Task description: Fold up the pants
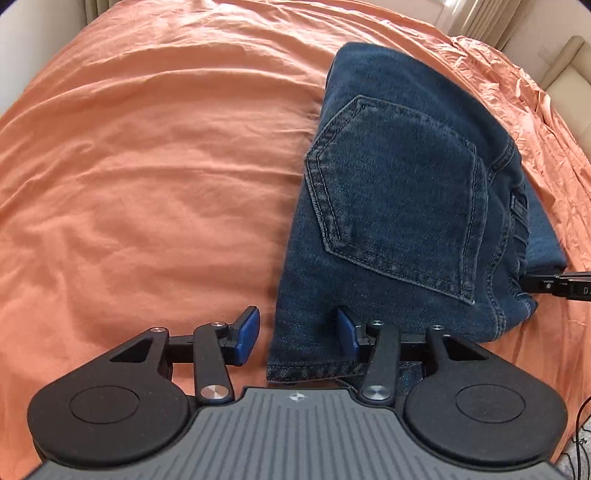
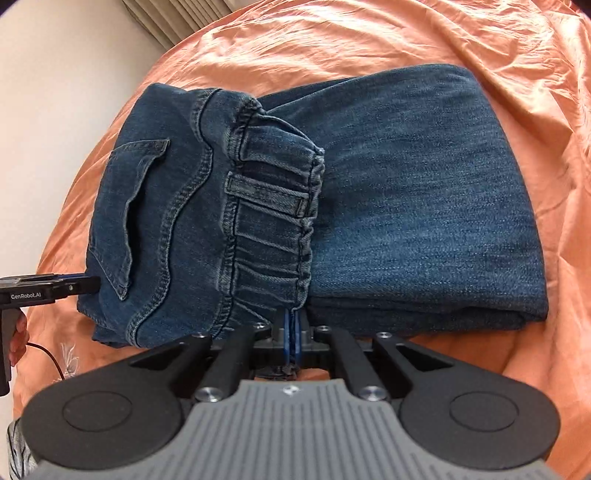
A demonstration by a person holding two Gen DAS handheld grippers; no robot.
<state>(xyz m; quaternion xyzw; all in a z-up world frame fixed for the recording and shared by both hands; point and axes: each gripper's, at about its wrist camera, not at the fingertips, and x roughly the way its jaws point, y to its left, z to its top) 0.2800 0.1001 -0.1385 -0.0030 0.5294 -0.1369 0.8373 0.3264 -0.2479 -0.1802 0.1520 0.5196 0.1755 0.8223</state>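
Observation:
Dark blue jeans (image 1: 399, 206) lie folded into a thick stack on an orange bedsheet (image 1: 147, 166), back pocket up. My left gripper (image 1: 297, 334) is open, its blue pads astride the near hem corner of the stack. In the right wrist view the jeans (image 2: 406, 206) show the elastic waistband (image 2: 269, 221) folded over on top. My right gripper (image 2: 291, 343) is shut on the waistband edge, denim pinched between the blue pads. The right gripper shows at the stack's right edge in the left wrist view (image 1: 557, 286). The left gripper shows at the left in the right wrist view (image 2: 48, 288).
The orange sheet (image 2: 480, 44) covers the whole bed and is wrinkled. A pale wall (image 2: 55, 92) and curtain (image 2: 184, 18) stand beyond the bed. A beige chair (image 1: 569, 74) stands at the far right. A thin cable (image 2: 48, 354) trails from the left gripper.

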